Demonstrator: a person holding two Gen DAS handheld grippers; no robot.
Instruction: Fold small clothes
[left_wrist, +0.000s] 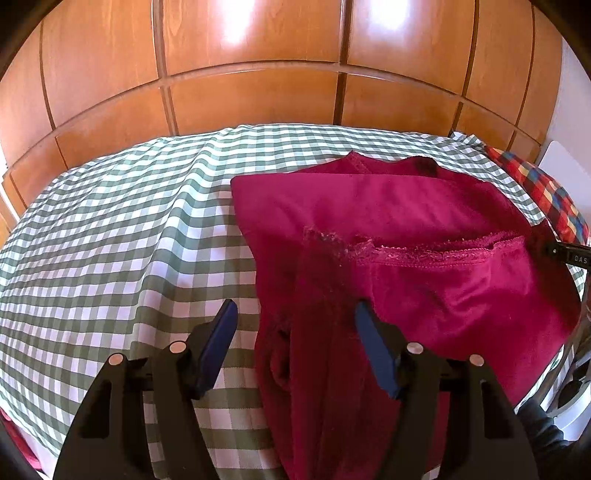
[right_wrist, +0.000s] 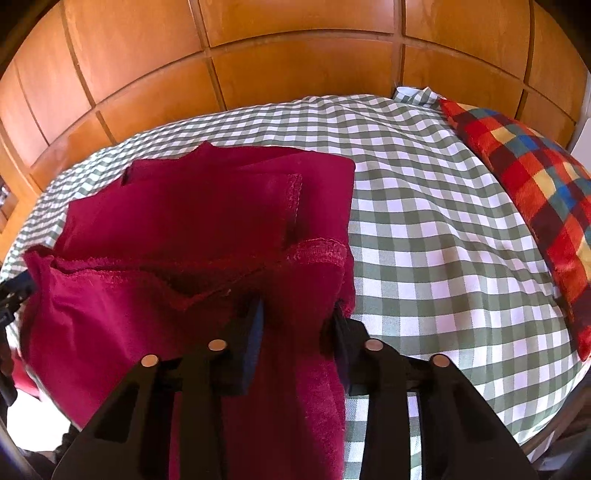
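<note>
Two tools flank soft crimson garment (left_wrist: 369, 206) (lace-trimmed) on gingham sheet (left_wrist: 129, 221).

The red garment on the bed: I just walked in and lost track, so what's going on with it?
A person is folding a crimson garment on a green checked bedspread. The left tongs are spread wide, with a strip of the cloth lying between their fingers, not pinched. The right tongs straddle the lace hem; whether they grip it is unclear. A plaid pillow lies to the right.
</note>
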